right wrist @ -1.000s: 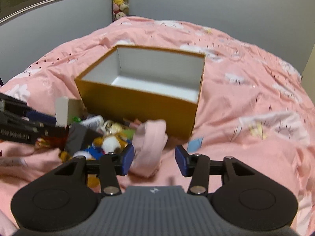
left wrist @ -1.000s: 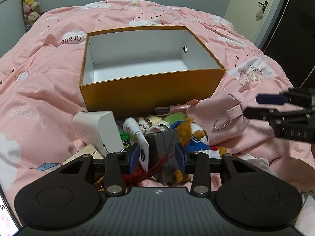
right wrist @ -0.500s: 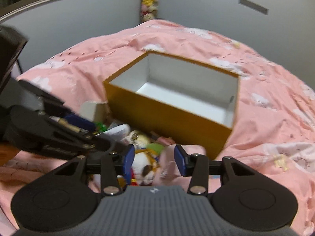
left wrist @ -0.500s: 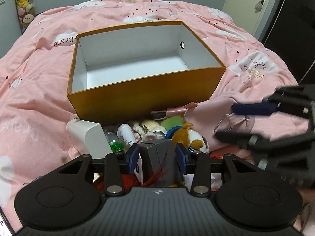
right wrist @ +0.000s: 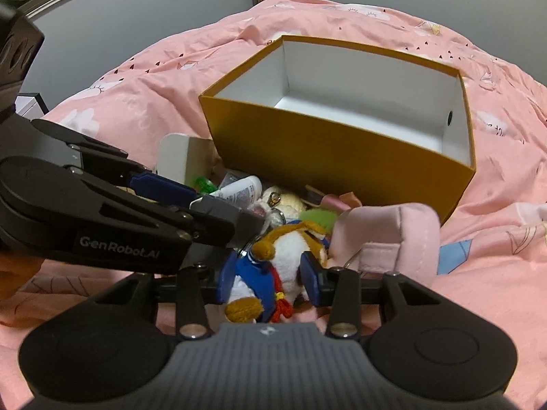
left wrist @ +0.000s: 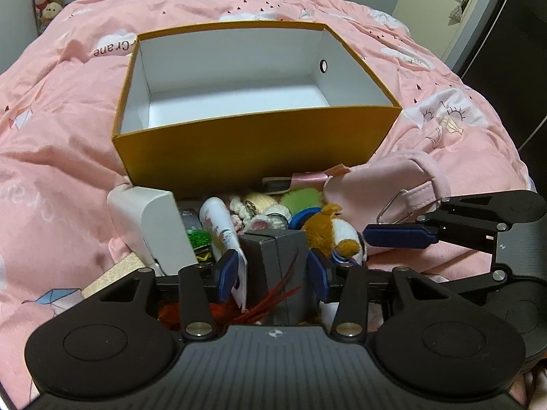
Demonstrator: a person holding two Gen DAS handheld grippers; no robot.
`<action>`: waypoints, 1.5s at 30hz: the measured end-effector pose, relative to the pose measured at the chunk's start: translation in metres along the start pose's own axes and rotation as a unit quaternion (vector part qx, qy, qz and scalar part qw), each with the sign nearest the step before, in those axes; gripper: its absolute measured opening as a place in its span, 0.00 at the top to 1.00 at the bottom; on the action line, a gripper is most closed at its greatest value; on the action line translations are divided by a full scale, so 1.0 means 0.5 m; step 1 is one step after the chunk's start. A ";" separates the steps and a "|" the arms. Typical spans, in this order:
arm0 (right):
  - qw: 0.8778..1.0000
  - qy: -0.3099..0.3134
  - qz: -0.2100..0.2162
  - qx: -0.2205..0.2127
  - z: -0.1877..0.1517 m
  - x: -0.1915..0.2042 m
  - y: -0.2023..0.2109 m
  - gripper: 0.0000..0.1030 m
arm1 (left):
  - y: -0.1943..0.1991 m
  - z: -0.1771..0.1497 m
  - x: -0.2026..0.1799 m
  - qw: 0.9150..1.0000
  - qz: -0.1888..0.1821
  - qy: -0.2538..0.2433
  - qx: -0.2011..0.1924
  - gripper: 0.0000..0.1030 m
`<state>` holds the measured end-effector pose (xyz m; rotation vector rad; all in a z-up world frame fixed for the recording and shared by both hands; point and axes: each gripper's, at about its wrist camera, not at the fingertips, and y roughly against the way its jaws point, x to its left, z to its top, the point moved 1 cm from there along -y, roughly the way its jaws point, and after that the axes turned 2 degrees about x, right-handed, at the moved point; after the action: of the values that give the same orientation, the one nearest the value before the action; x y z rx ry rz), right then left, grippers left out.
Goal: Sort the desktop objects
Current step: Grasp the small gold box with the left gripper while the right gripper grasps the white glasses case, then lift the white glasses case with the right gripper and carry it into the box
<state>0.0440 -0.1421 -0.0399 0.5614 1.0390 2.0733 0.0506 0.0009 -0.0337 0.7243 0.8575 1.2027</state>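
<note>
An orange cardboard box [left wrist: 256, 143] with a white inside stands open on the pink quilt. A heap of small objects lies against its near wall. My left gripper [left wrist: 272, 273] straddles an upright grey box [left wrist: 277, 256]. Its jaws are opening, with a narrow gap at the right pad. A white tube [left wrist: 218, 218] leans at the left pad. My right gripper [right wrist: 268, 280] is low over a brown-and-white plush toy [right wrist: 290, 256] in a blue jacket. The toy sits between its fingers, and I see no squeeze on it. A pink pouch [right wrist: 393, 235] lies just right of it.
A white boxy object [left wrist: 154, 225] stands at the heap's left end. Green fluff [left wrist: 304, 198], crocheted charms and red feathers [left wrist: 273, 304] fill the heap. The right gripper's blue pad [left wrist: 396, 235] reaches in close beside the left gripper. A wall and a door lie beyond the bed.
My right gripper has swung left and sunk from over the pink pouch to around the plush toy. The left gripper's jaws have spread slightly around the grey box.
</note>
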 end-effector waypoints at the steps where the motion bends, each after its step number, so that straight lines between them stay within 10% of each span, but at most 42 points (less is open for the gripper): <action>1: 1.000 0.002 -0.003 -0.002 0.000 0.001 0.003 0.57 | 0.009 0.000 0.003 1.000 0.004 0.000 -0.008 0.49; 9: 1.000 0.004 0.010 -0.019 0.024 0.003 0.017 0.57 | 0.082 0.024 0.107 0.997 0.041 0.049 -0.049 0.49; 30: 0.994 0.014 0.106 0.020 0.161 0.043 -0.079 0.57 | 0.045 0.065 0.198 0.994 0.036 0.105 -0.003 0.37; 45: 0.978 0.024 0.183 0.099 0.286 0.062 -0.180 0.56 | 0.054 0.060 0.214 0.996 0.025 -0.022 0.081 0.37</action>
<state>0.1553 -0.0117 -0.0289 0.8612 1.2561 2.3228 0.0779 0.1103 -0.0146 0.9048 0.9125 1.1660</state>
